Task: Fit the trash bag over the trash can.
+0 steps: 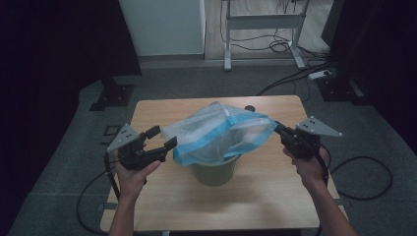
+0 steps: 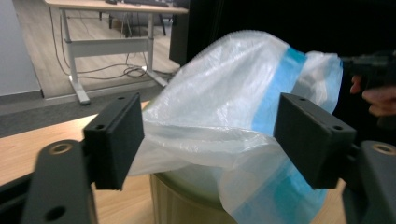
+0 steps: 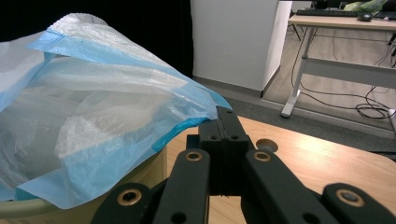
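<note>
Right claw (image 1: 278, 129) clamped on blue-edged plastic bag (image 1: 221, 132) over green bin (image 1: 215, 171), left claw (image 1: 164, 137) wide open, empty

Left claw (image 1: 164, 138): black body, two flat black rectangular pads with small screw holes, brass-coloured rivets on the links.
Right claw (image 1: 277, 126): black, same build, brass-ringed pivots on its links.
Top plates: grey, three-cornered, dotted with small dark holes.
Cables: black, one trailing from each claw.
Forearms: bare, no sleeves.

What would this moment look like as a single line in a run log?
right gripper: shut on bag edge | left gripper: open beside bag | bag: draped over green bin | table
</note>
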Demonstrator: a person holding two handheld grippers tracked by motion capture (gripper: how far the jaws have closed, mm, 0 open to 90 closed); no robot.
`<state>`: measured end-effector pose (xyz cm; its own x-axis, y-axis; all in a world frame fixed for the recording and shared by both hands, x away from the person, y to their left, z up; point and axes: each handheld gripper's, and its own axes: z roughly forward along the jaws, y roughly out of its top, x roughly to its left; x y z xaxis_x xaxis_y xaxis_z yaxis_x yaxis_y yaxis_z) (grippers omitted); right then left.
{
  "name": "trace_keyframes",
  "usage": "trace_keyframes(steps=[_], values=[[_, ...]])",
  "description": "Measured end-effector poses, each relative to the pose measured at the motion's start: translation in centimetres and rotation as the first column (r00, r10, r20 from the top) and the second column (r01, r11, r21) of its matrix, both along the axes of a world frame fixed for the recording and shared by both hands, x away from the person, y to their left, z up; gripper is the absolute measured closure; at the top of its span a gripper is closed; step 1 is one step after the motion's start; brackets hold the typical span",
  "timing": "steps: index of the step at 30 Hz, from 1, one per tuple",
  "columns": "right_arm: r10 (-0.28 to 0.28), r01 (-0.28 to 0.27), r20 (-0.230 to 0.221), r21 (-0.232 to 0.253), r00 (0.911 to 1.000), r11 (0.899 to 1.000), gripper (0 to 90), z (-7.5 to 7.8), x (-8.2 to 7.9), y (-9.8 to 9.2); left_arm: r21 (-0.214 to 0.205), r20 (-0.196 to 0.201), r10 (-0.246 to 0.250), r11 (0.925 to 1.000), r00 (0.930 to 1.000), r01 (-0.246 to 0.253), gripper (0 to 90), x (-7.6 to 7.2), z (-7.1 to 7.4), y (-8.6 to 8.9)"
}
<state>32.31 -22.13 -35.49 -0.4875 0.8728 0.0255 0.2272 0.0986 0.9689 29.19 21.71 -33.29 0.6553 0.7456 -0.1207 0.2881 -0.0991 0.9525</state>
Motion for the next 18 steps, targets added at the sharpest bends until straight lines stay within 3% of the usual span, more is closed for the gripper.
trace_keyframes(steps=[7, 18], values=[[-0.004, 0.004, -0.004, 0.003, 1.0000, 1.000, 89.3, 0.0, 0.1, -0.1, 0.047, 0.002, -0.021, 0.9987, 0.9998, 0.021, 14.6, -1.0, -0.1, -0.8], [-0.006, 0.006, -0.003, 0.011, 1.0000, 1.000, 89.3, 0.3, 0.1, 0.0, 0.141, 0.027, 0.007, 0.9900, 0.9996, -0.011, 10.0, -2.3, -0.5, -2.0]])
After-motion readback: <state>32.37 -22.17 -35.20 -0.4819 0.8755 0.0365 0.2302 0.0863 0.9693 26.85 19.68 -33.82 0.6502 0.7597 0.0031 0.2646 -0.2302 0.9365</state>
